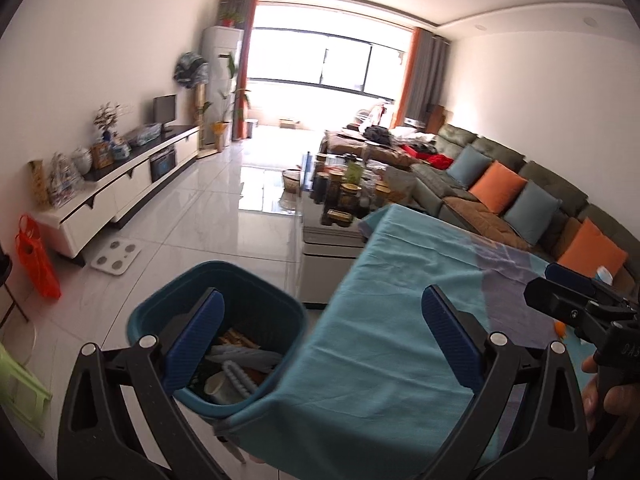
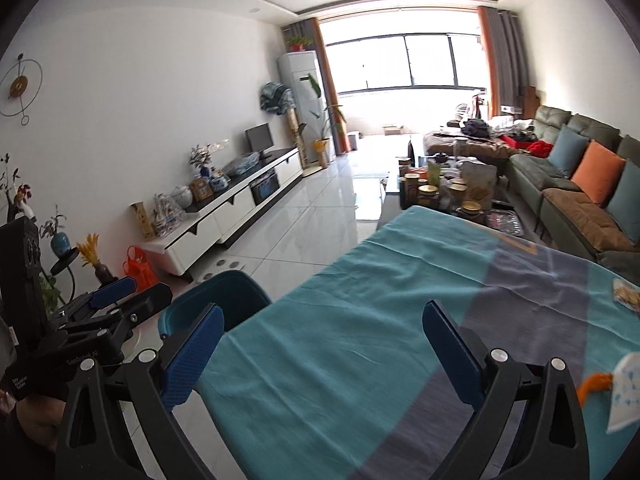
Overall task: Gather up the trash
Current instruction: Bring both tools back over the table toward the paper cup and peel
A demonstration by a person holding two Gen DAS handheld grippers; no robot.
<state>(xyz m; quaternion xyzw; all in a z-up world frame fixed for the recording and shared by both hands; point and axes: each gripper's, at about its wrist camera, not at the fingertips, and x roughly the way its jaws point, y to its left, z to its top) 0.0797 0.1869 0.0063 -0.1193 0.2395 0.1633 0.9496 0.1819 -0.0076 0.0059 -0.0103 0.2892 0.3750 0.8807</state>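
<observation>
My left gripper (image 1: pixel 324 336) is open with nothing between its fingers. It hovers over the near edge of a blue trash bin (image 1: pixel 216 320) and the corner of a table under a teal cloth (image 1: pixel 384 320). The bin holds several discarded items, among them a pale cup and grey twisted pieces. My right gripper (image 2: pixel 324 354) is wide open and empty above the teal cloth (image 2: pixel 360 300). To its right on the cloth lie an orange peel (image 2: pixel 592 386), a white paper piece (image 2: pixel 624 392) and a snack wrapper (image 2: pixel 626 296). The bin (image 2: pixel 224 300) stands off the table's left edge.
A cluttered glass coffee table (image 1: pixel 344 196) stands beyond the cloth-covered table, with a green sofa (image 1: pixel 520 184) and cushions to the right. A white TV cabinet (image 1: pixel 132 184) runs along the left wall. A red bag (image 1: pixel 36 256) and a scale (image 1: pixel 116 256) sit on the tiled floor.
</observation>
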